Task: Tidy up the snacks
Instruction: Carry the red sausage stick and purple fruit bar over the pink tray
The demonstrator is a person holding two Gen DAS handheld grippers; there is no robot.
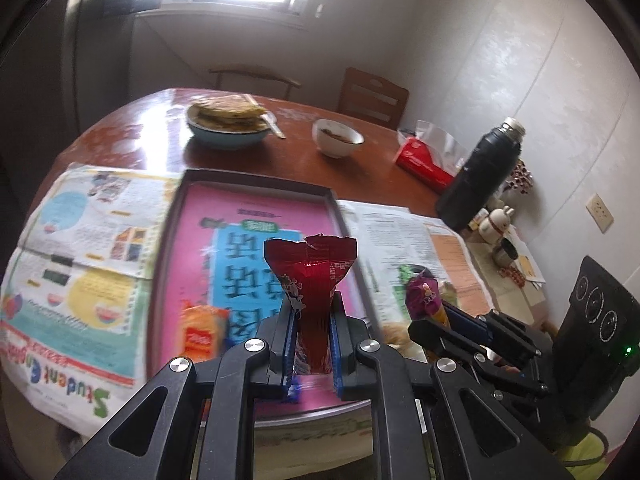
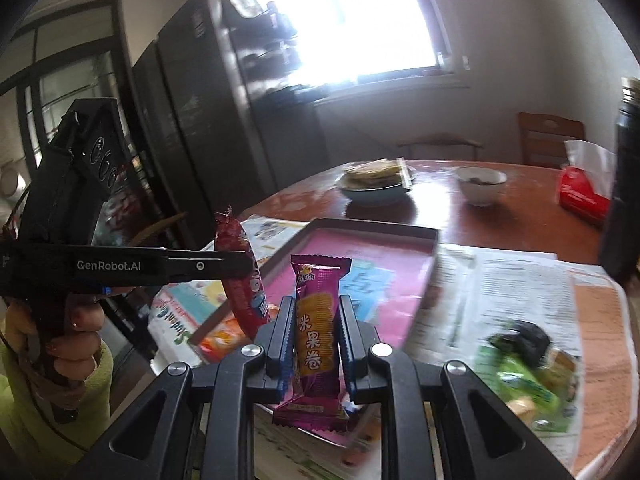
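My left gripper is shut on a red snack packet and holds it upright above the pink-lined box lid. My right gripper is shut on a purple rice-roll packet, also above the box lid. The left gripper with its red packet shows in the right wrist view; the right gripper with its purple packet shows in the left wrist view. An orange packet lies in the lid's near left corner.
Newspapers cover the near half of the round wooden table. Several green and dark snacks lie on the paper at right. A dish of flatbread, a white bowl, a red tissue box and a black thermos stand behind.
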